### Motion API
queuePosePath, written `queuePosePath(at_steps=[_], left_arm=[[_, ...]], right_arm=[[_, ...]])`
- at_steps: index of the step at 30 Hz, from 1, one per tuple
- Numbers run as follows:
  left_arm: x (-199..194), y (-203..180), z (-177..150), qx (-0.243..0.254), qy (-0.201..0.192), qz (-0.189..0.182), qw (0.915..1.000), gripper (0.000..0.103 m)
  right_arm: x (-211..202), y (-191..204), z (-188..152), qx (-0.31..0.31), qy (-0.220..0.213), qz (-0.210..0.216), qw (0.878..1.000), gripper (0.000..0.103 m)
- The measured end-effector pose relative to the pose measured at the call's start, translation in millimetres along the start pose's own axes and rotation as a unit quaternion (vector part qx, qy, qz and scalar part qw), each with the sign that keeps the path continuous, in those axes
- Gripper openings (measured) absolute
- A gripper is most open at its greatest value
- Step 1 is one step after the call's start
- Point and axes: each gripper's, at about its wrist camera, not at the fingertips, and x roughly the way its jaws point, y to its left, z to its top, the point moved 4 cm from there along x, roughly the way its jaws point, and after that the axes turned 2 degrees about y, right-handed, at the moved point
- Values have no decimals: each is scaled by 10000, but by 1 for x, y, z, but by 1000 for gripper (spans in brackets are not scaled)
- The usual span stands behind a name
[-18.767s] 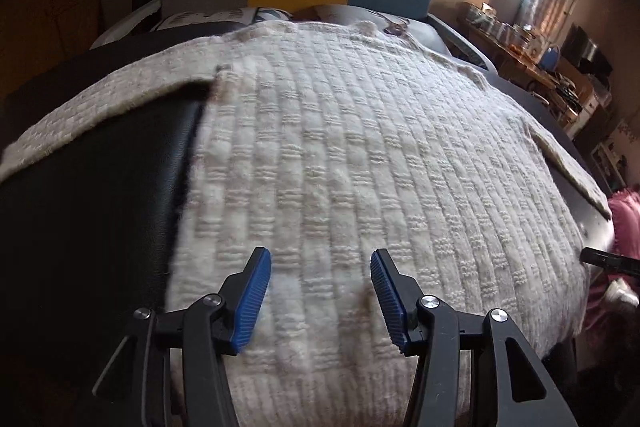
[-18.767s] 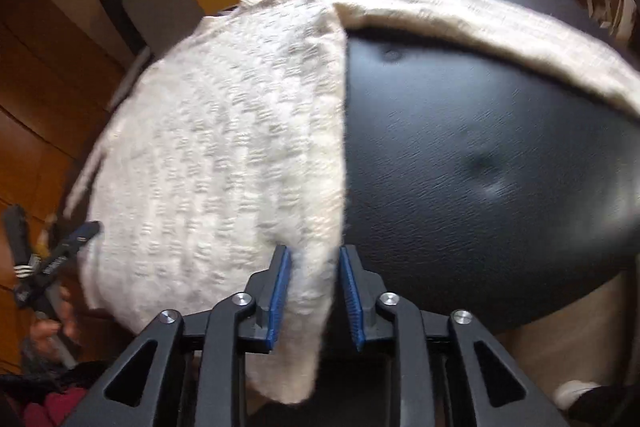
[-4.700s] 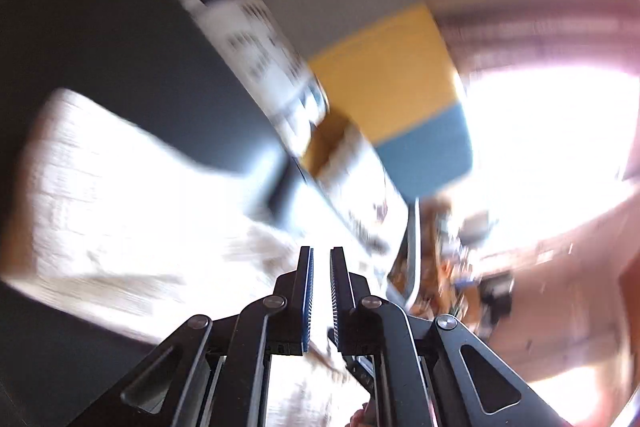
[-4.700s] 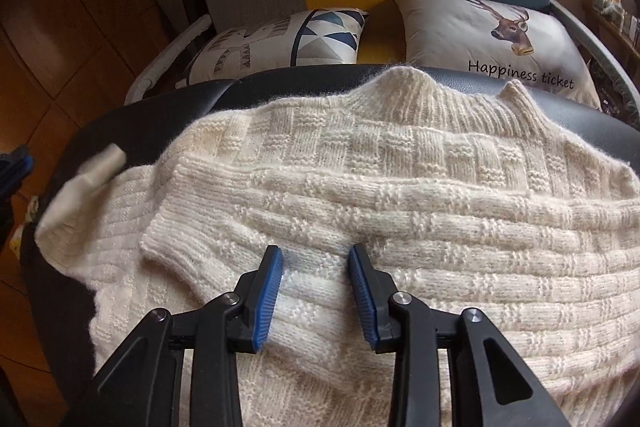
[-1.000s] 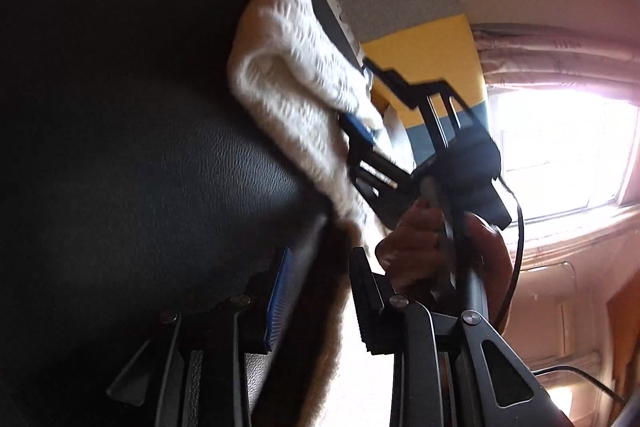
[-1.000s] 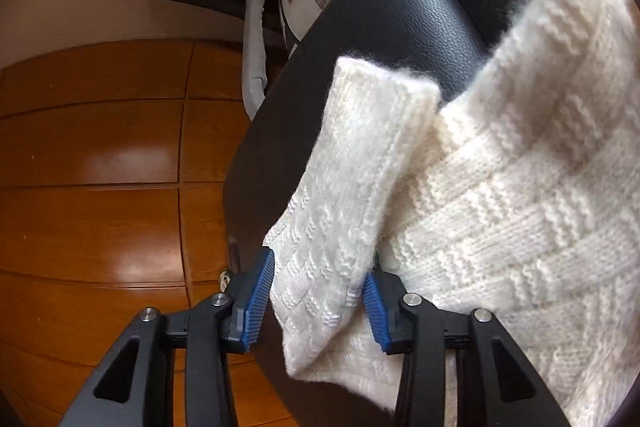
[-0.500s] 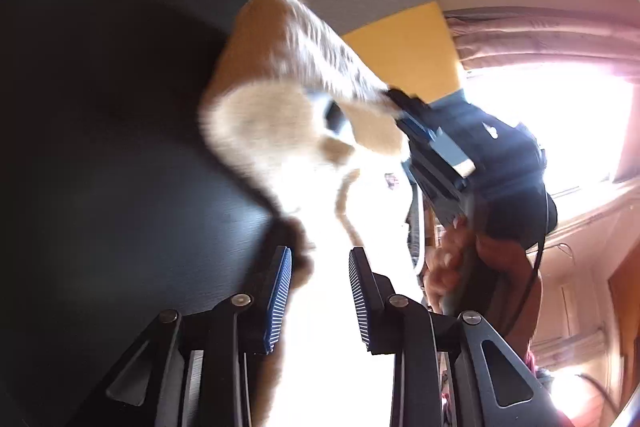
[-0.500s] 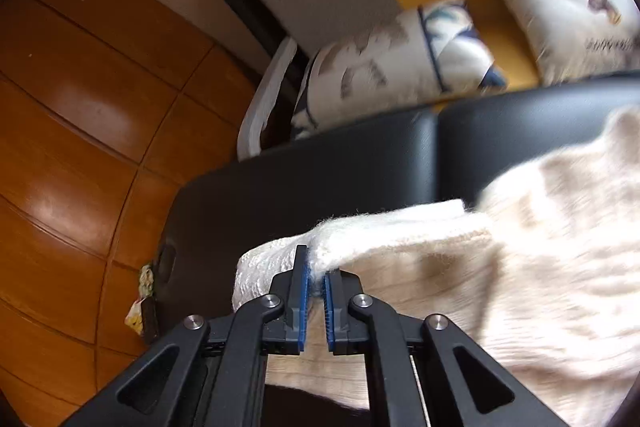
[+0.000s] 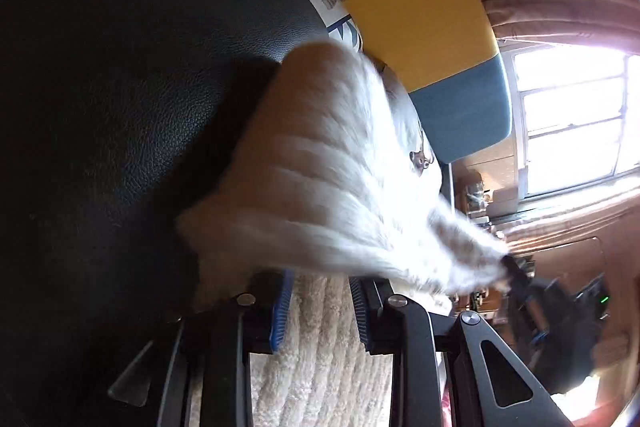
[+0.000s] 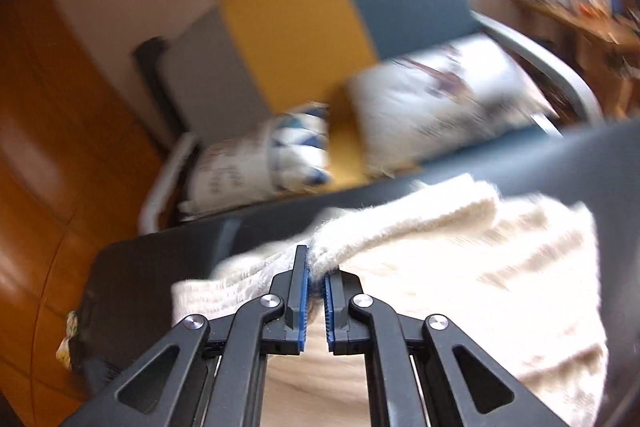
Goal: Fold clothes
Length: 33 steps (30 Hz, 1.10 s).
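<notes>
Your right tongs (image 10: pixel 315 281) pinch a lifted sweater (image 10: pixel 460 267) fold at their tips; your left tongs (image 9: pixel 320 301) gape wide, knit lying between them on the worktop (image 9: pixel 120 87)

Left wrist view: low and close over the black padded surface (image 9: pixel 120 99), rolled sideways, facing far-right toward the window (image 9: pixel 576 119); its own fingers (image 9: pixel 280 307) fill the near edge. Right wrist view: close above the cream sweater (image 10: pixel 460 259), facing far toward the tricolour sofa (image 10: pixel 300 27) and cushions (image 10: pixel 436 95). Shared: the sweater (image 9: pixel 332 171), padded surface (image 10: pixel 152 267), and sofa back (image 9: pixel 420 11).
</notes>
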Motion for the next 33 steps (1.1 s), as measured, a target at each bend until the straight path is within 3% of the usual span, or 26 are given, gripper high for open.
queuePosePath(at_steps=[5, 8, 10, 12, 17, 19, 21, 23, 25, 27, 29, 32, 33], left_arm=[[-4, -6, -8, 415, -101, 309, 9986, 28], [-5, -11, -9, 584, -107, 443, 9972, 28], [-6, -10, -10, 572, -83, 435, 9974, 28], [-10, -7, -15, 564, -67, 410, 9975, 28], [-9, -7, -19, 340, -54, 232, 9991, 30], [-6, -7, -16, 228, -81, 172, 9996, 31], [-7, -11, -15, 270, -160, 207, 9993, 30], [-7, -15, -14, 313, -238, 243, 9989, 29], [-5, -26, -19, 802, -282, 514, 9950, 22], [-3, -32, -26, 1167, -242, 696, 9904, 22], [1, -26, -34, 1174, -61, 646, 9910, 21], [-12, -7, -34, 353, 128, -61, 9993, 30], [-18, 1, -32, -12, 134, -339, 9993, 38]], right_arm=[[20, -82, -42, 915, 399, 50, 9950, 5], [26, -101, -56, 1340, 355, 489, 9891, 10], [25, -116, -60, 1929, 245, 1052, 9753, 21], [23, -131, -61, 2451, 148, 1446, 9585, 23], [20, -157, -57, 3288, -304, 1701, 9285, 24], [22, -160, -50, 3224, -371, 1482, 9342, 22], [25, -156, -37, 2801, -230, 1151, 9528, 14], [12, -138, -20, 1851, -213, 596, 9807, 13], [-12, -126, -11, 943, -448, 105, 9945, 12], [-22, -121, -9, 391, -459, -346, 9976, 12], [-11, -140, -21, 458, -150, -563, 9973, 12], [2, -168, -39, 860, 41, -439, 9953, 9], [2, -171, -40, 953, 11, -359, 9948, 9]])
